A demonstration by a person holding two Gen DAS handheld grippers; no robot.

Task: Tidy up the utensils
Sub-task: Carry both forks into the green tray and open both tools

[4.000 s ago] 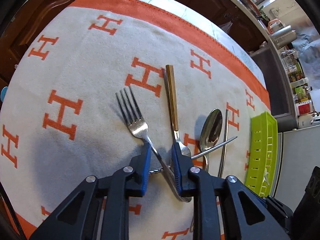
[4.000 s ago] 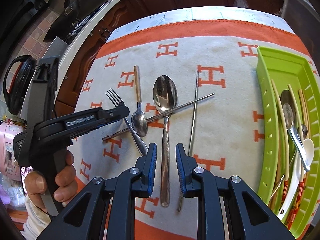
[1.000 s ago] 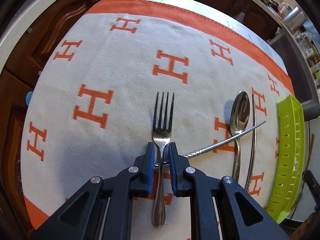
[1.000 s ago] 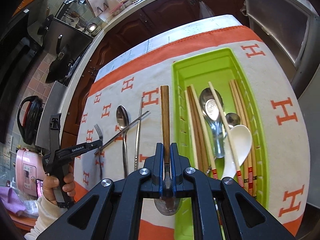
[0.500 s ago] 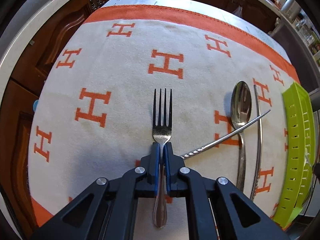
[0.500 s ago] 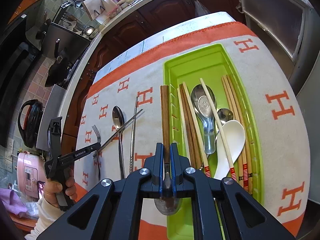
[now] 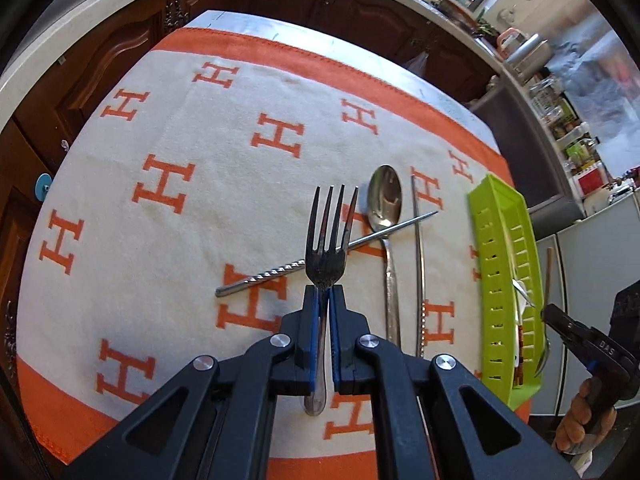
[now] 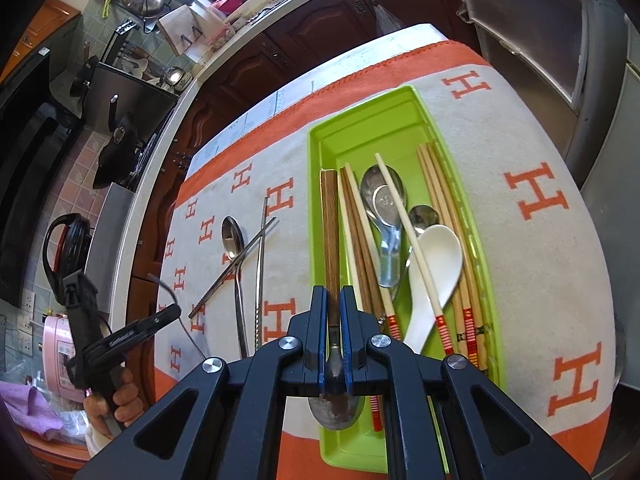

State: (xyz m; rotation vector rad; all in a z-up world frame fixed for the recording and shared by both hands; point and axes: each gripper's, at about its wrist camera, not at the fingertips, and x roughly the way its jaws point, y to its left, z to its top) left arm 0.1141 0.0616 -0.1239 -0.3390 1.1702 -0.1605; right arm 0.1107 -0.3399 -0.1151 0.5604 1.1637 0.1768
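Note:
My left gripper is shut on a steel fork and holds it above the cloth, tines pointing away. My right gripper is shut on a wooden-handled spoon and holds it over the left side of the green tray. The tray also shows in the left wrist view at the right. On the cloth lie a steel spoon and two steel chopsticks, one crossing the other; these also show in the right wrist view.
The tray holds several chopsticks, a white ceramic spoon and metal spoons. The orange-bordered H-patterned cloth covers the table. Dark wood cabinets and a counter stand beyond the far edge.
My left gripper has lifted the fork off the cloth and moved right, toward the chopsticks. My right gripper has carried the wooden-handled spoon over the tray's left side.

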